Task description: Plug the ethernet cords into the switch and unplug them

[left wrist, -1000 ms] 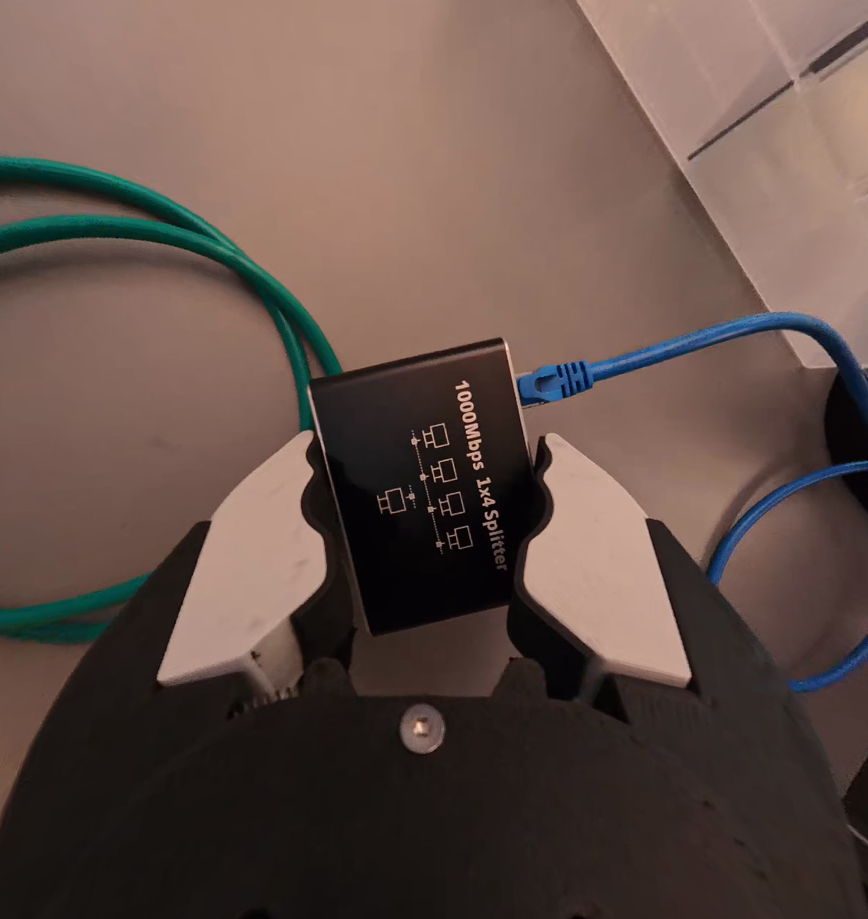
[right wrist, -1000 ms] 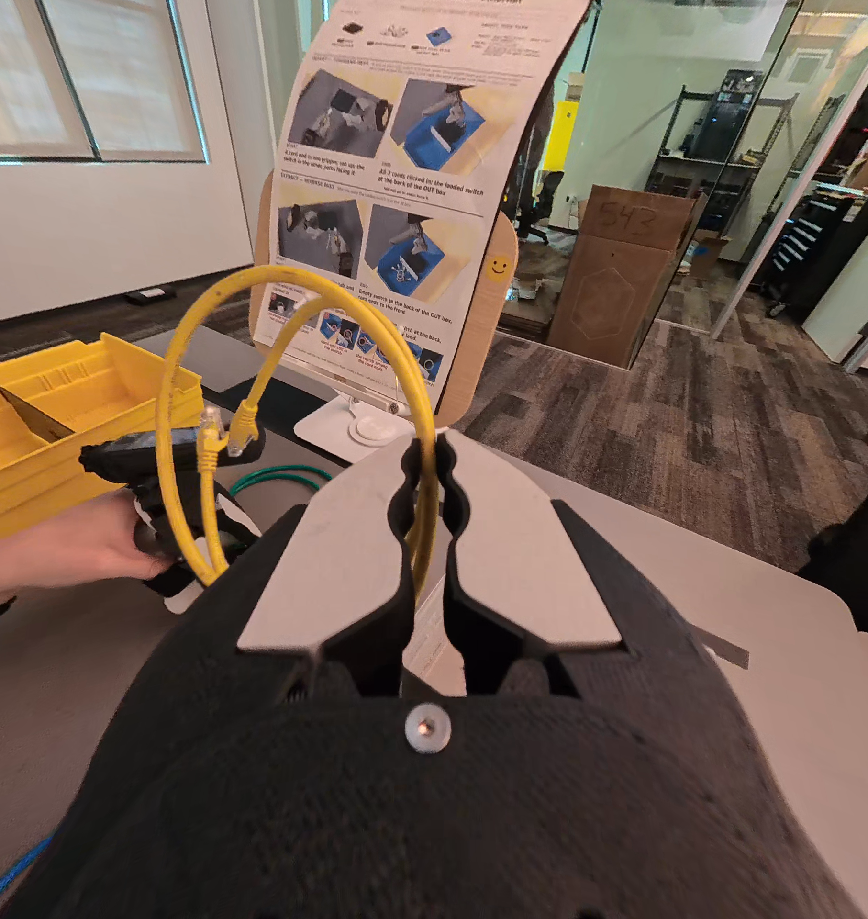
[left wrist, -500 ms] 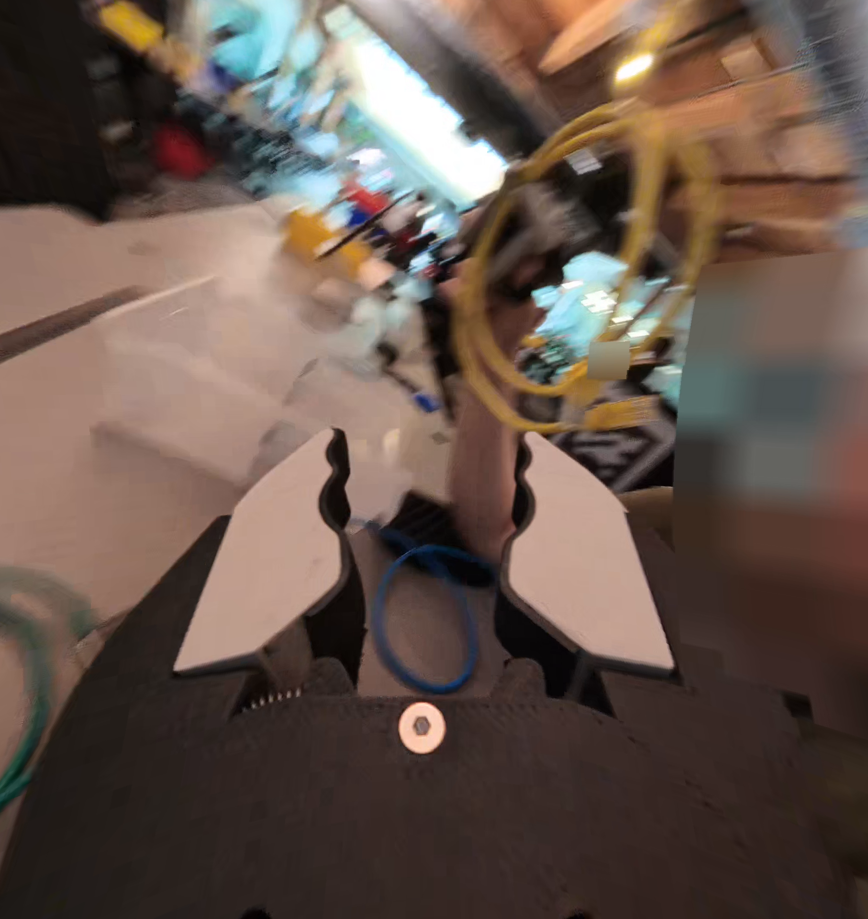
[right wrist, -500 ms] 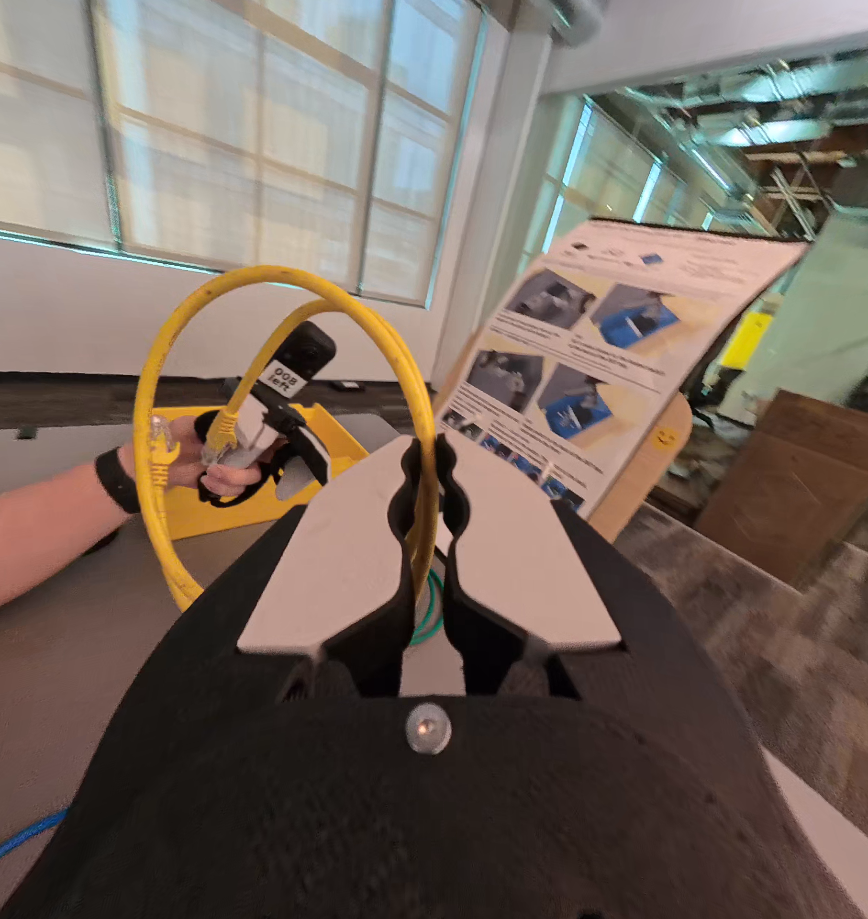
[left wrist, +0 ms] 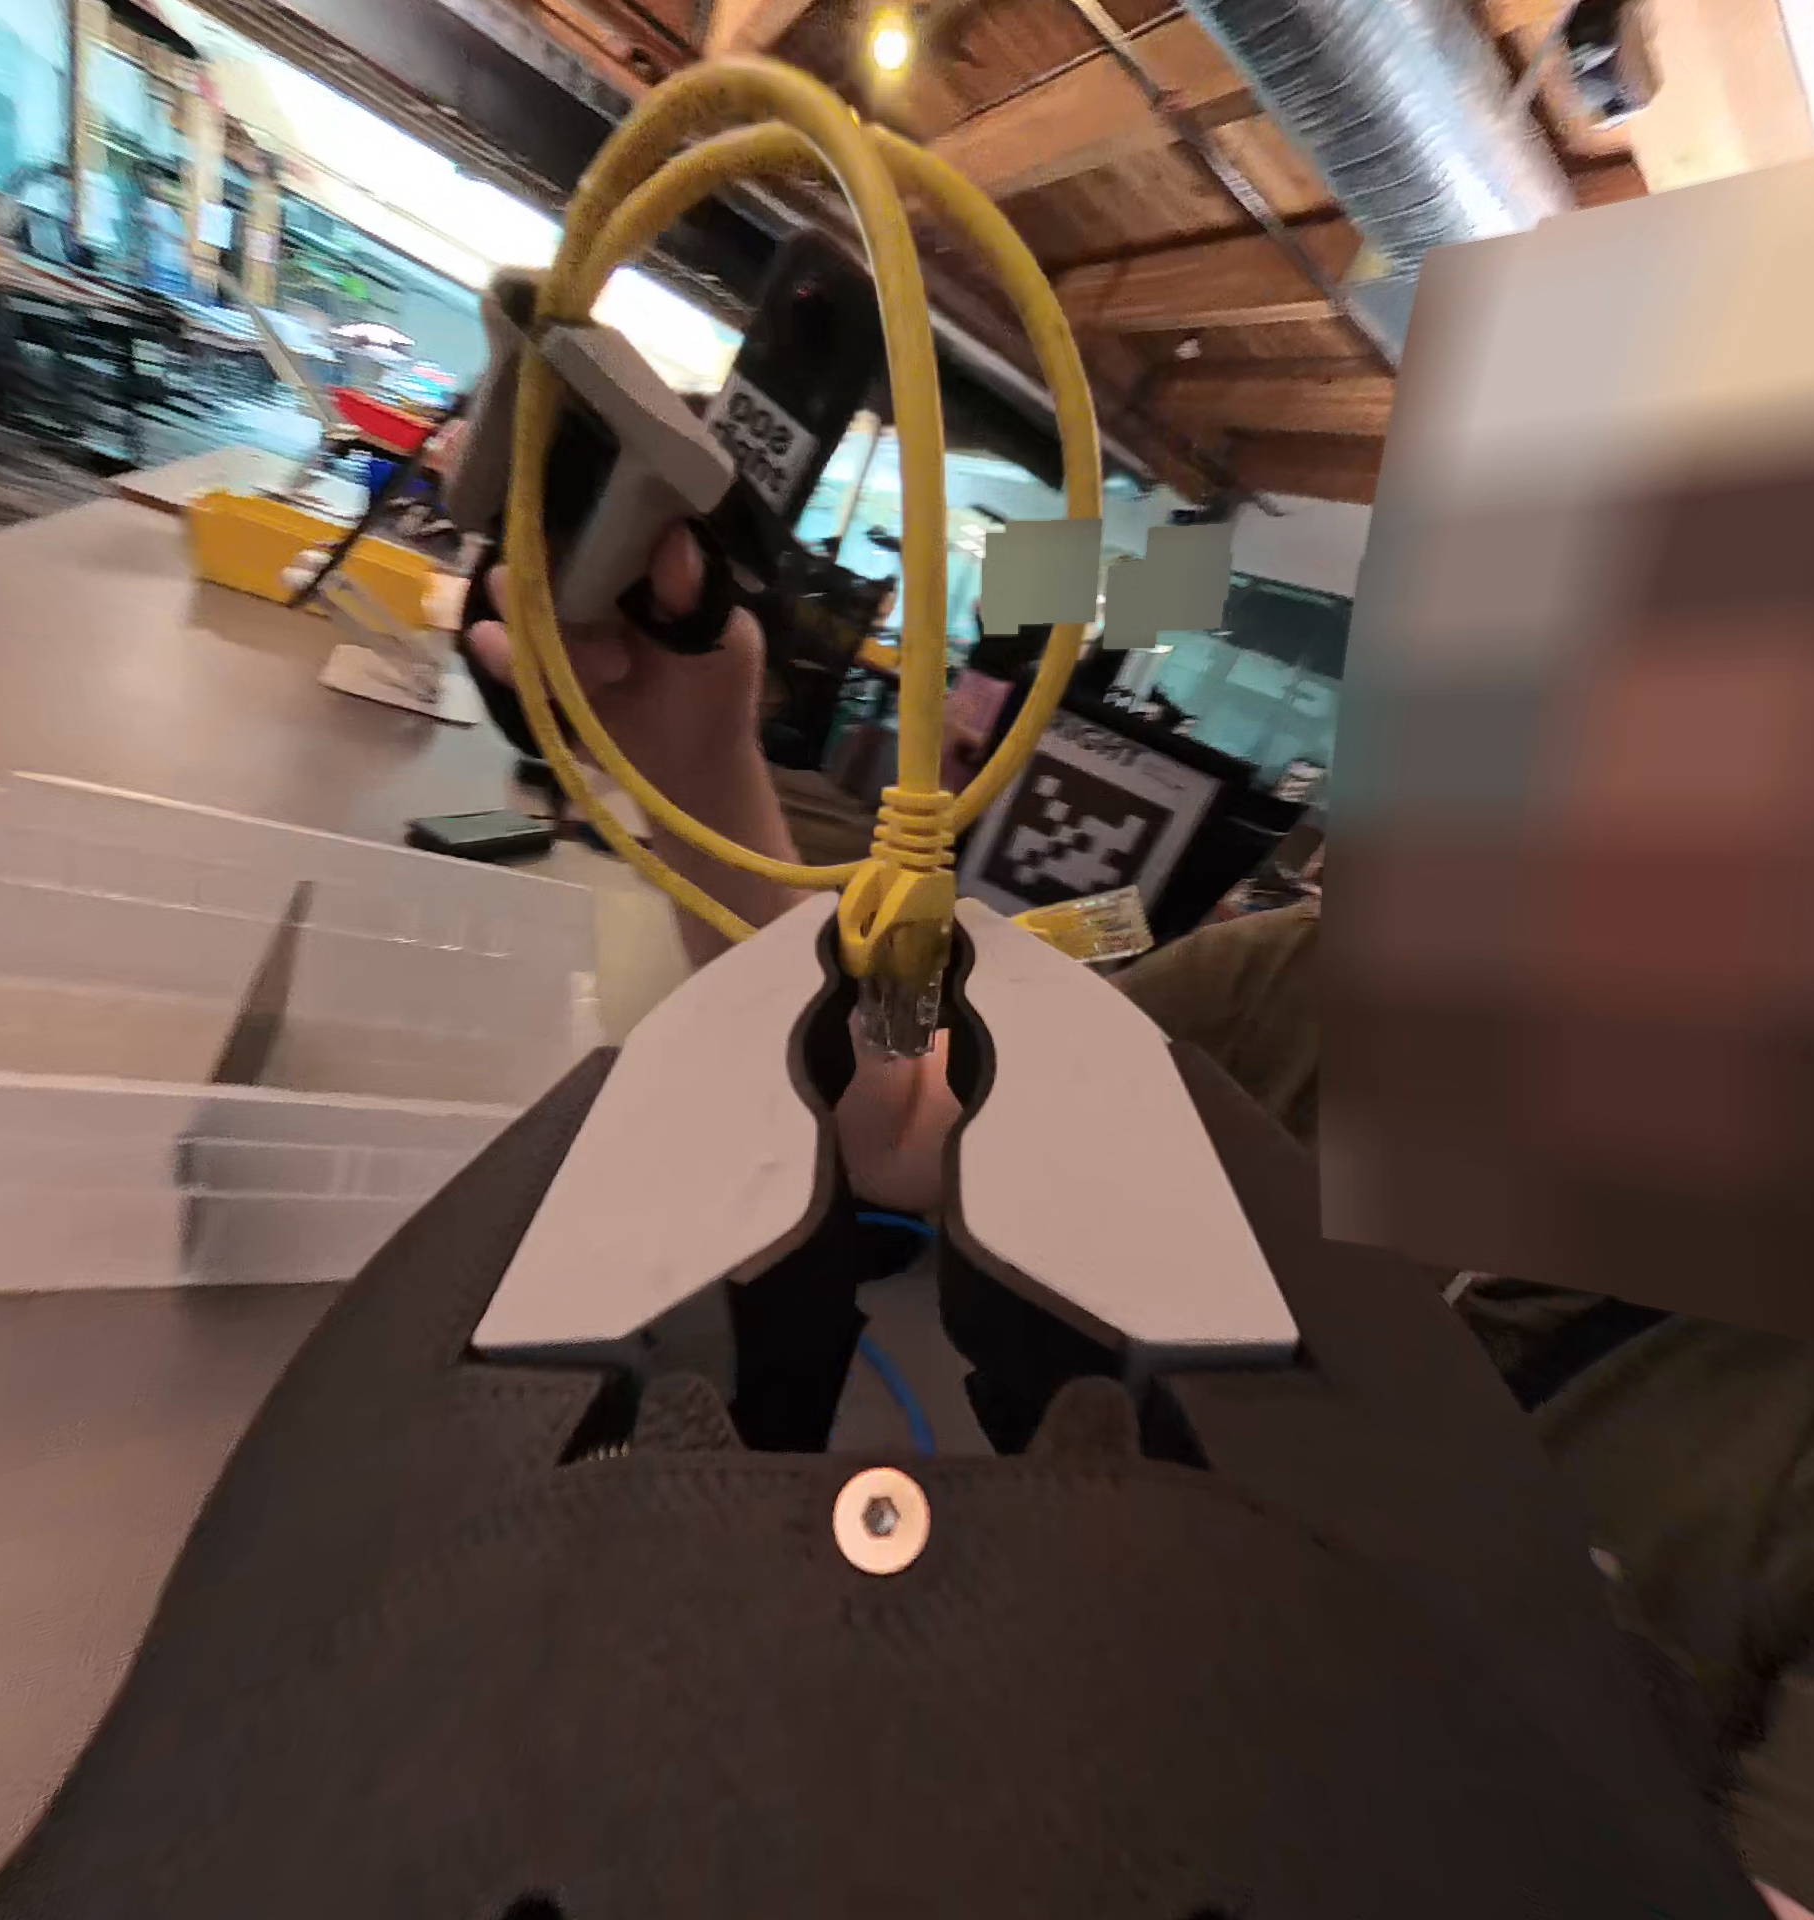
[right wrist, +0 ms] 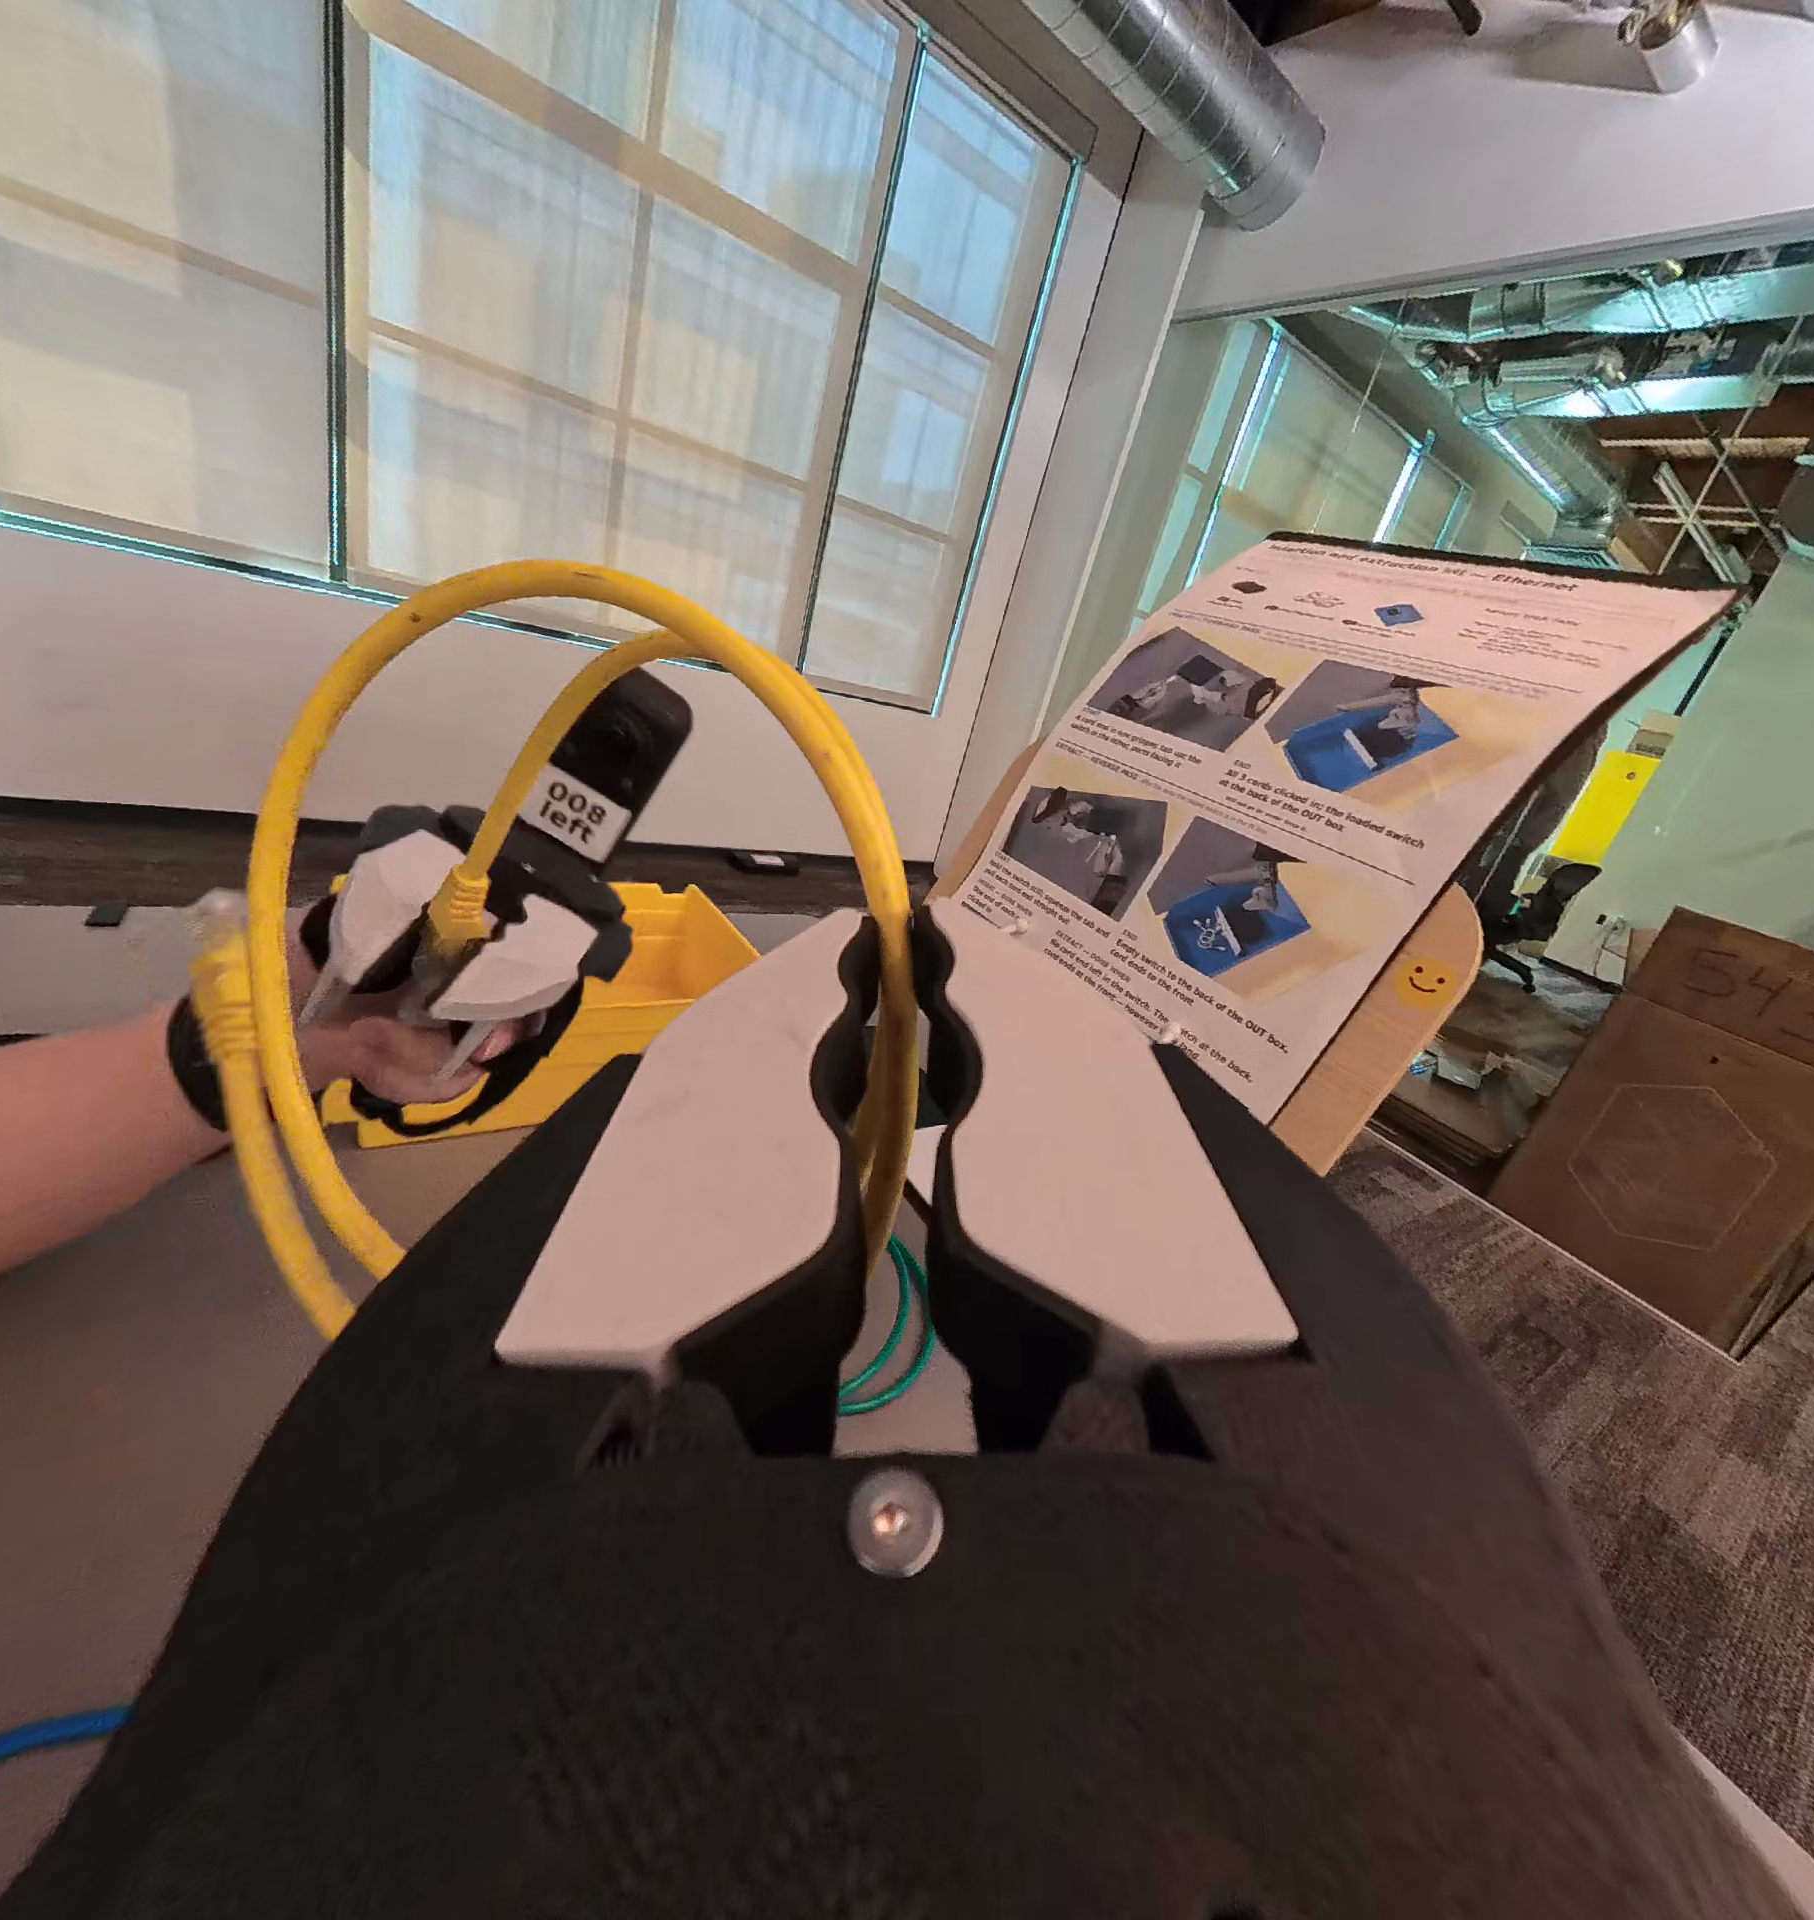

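Note:
A yellow ethernet cord (left wrist: 1028, 436) hangs in loops in the air between both grippers. My left gripper (left wrist: 898, 925) is shut on one yellow plug (left wrist: 903, 935), clear tip toward the camera. It also shows in the right wrist view (right wrist: 456, 945), on that plug (right wrist: 456, 914). My right gripper (right wrist: 892, 925) is shut on the cord's middle (right wrist: 887, 1039) and shows in the left wrist view (left wrist: 570, 436). The other plug (right wrist: 217, 966) hangs free. The switch is not clearly in view.
A clear divided bin (left wrist: 259, 987) is on the left, with a small dark flat object (left wrist: 477, 831) on the table beyond it. A yellow bin (right wrist: 654, 997) and an instruction board (right wrist: 1298, 831) stand behind. Green cord (right wrist: 882, 1351) and blue cord (right wrist: 30, 1745) lie on the table. One gripper's finger ends stand about 15 cm off the other's.
My left gripper let go of the black switch, rose off the table and closed on the yellow plug. My right gripper tilted upward, still holding the yellow cord.

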{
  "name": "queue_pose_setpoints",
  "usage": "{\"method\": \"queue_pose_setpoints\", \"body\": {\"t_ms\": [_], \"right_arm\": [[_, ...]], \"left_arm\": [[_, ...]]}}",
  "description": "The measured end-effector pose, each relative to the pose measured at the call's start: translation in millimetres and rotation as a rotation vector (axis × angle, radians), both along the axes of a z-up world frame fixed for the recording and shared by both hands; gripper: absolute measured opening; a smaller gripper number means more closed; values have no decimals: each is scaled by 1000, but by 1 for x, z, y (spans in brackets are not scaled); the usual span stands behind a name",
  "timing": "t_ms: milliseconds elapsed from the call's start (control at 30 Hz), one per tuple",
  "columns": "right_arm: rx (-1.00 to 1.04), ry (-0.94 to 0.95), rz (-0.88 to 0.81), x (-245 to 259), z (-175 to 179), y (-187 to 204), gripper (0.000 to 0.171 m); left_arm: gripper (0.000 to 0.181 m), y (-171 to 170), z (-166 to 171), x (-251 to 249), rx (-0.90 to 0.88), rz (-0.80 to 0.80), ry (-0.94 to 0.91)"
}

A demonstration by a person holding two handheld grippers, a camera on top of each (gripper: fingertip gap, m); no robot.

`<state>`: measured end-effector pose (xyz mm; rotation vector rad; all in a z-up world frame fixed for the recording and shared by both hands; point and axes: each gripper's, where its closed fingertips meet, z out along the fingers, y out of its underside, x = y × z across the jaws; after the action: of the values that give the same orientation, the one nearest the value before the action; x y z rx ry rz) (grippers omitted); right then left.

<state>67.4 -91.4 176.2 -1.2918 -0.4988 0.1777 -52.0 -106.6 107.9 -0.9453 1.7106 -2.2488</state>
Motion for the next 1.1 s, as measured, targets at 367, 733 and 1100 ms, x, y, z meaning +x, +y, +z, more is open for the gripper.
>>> {"method": "queue_pose_setpoints", "body": {"t_ms": [367, 733, 1100], "right_arm": [[-401, -160, 12, 7, -84, 24, 33], [-439, 140, 352, -42, -38, -23, 24], [-582, 324, 557, -127, -65, 46, 14]], "left_arm": [[11, 40, -17, -3, 671, 540, 26], [11, 60, -26, 7, 837, 710, 72], [12, 56, -29, 6, 917, 730, 112]]}}
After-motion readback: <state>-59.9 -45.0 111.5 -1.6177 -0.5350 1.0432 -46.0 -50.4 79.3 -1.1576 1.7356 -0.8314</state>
